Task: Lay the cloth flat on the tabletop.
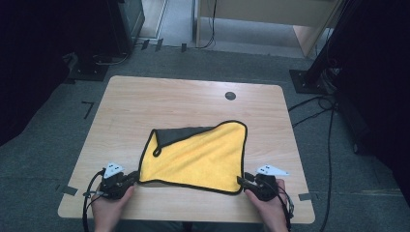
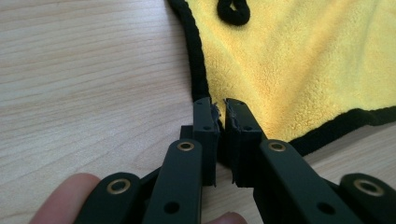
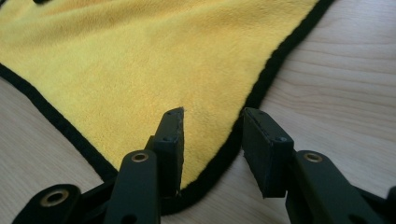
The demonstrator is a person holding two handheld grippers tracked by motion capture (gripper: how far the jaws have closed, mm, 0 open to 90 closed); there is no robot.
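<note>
Yellow cloth (image 1: 203,157) lies on the table (image 1: 145,101). Left gripper (image 2: 219,112) pinches its near corner; right gripper (image 3: 212,123) straddles the other corner, jaws wide.

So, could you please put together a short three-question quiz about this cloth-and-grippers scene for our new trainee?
1. True or false: the far left corner of the yellow cloth is folded over, showing a dark underside.
2. Which gripper has its jaws spread wider: A) the left gripper, B) the right gripper?
3. Fill in: each gripper sits at a ____ corner of the cloth, on the person's side of the wooden table.

Key
1. True; the dark flap lies along the far edge.
2. B; its jaws straddle the cloth's black border, while the left pair is almost closed at the cloth's corner.
3. Near.
</note>
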